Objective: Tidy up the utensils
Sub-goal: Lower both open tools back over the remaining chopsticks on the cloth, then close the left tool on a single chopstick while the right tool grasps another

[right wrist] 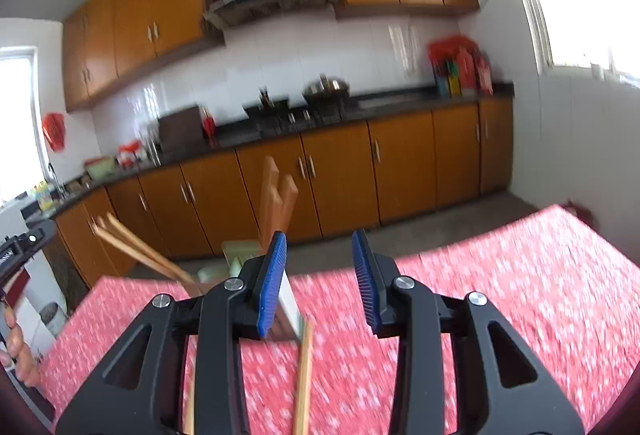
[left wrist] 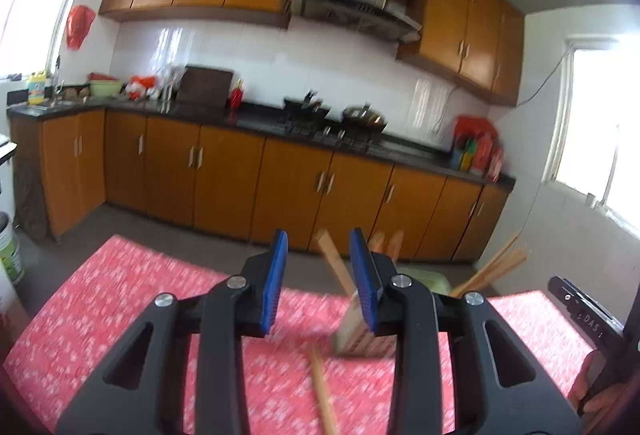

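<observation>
The table point(left wrist: 120, 299) is covered with a red cloth with small white pattern, and it fills the lower part of both views. Behind it stands a kitchen with orange-brown cabinets point(left wrist: 224, 171), a dark counter point(left wrist: 256, 119) and a stove with pans point(left wrist: 320, 115). At the far edge of the table is a pale green holder point(right wrist: 240, 255), and wooden chopsticks point(right wrist: 136, 247) lean out of it to the side; in the right wrist view two broad flat wooden handles point(right wrist: 280, 199) rise from it too. In front of the holder stands a small slatted wooden piece point(left wrist: 356, 335), but it is blurred and partly behind the fingers, so I cannot tell what it is. One loose chopstick point(left wrist: 324, 395) lies flat on the cloth, near the camera, and its near end is cut off by the frame. The right wrist view shows a second thin stick point(right wrist: 189, 403) on the cloth, mostly hidden behind the black finger arm. The left gripper point(left wrist: 319, 277) has its blue pads wide apart and holds nothing; a wooden handle is seen between them, but further away. The right gripper point(right wrist: 319, 277) also has its pads spread with nothing between them. Both pictures are smeared, mostly on the cloth and the holder. The left wrist view shows the other tool at its right edge, the right wrist view at its left edge
</observation>
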The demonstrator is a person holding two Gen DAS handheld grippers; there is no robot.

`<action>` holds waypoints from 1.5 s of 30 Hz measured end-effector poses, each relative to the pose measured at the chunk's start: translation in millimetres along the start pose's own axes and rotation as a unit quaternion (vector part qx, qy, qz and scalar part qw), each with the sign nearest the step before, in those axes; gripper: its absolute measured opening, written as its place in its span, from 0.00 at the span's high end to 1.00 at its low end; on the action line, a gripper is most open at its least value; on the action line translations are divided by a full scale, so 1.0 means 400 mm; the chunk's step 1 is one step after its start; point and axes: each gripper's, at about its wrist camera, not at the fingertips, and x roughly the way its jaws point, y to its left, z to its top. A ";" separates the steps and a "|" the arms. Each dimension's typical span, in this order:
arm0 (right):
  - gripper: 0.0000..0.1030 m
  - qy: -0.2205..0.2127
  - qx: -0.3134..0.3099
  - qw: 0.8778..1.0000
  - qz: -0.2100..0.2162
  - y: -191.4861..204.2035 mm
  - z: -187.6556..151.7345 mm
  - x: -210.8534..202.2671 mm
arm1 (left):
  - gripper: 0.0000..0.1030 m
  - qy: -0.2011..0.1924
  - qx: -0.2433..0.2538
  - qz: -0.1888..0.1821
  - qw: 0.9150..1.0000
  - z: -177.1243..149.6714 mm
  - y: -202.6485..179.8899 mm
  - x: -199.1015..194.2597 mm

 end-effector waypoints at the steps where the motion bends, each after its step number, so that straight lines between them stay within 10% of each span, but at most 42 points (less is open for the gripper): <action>1: 0.65 0.035 0.001 0.999 -0.003 -0.014 -0.035 0.020 | 0.68 0.022 0.006 0.013 1.000 -0.034 0.021 0.009; 6: 0.78 0.213 0.016 0.977 0.031 -0.030 -0.235 0.139 | 0.68 0.143 0.015 0.030 0.989 -0.191 0.072 0.081; 11: 0.79 0.269 0.005 0.962 0.039 0.008 -0.340 0.179 | 0.68 0.205 0.000 0.002 0.979 -0.314 0.077 0.101; 29: 0.93 0.268 -0.022 0.963 -0.022 -0.009 -0.369 0.215 | 0.74 0.289 0.037 -0.064 0.954 -0.437 -0.033 0.140; 45: 0.92 0.267 -0.037 0.963 -0.013 0.014 -0.383 0.194 | 0.92 0.295 0.102 0.026 0.950 -0.468 -0.041 0.185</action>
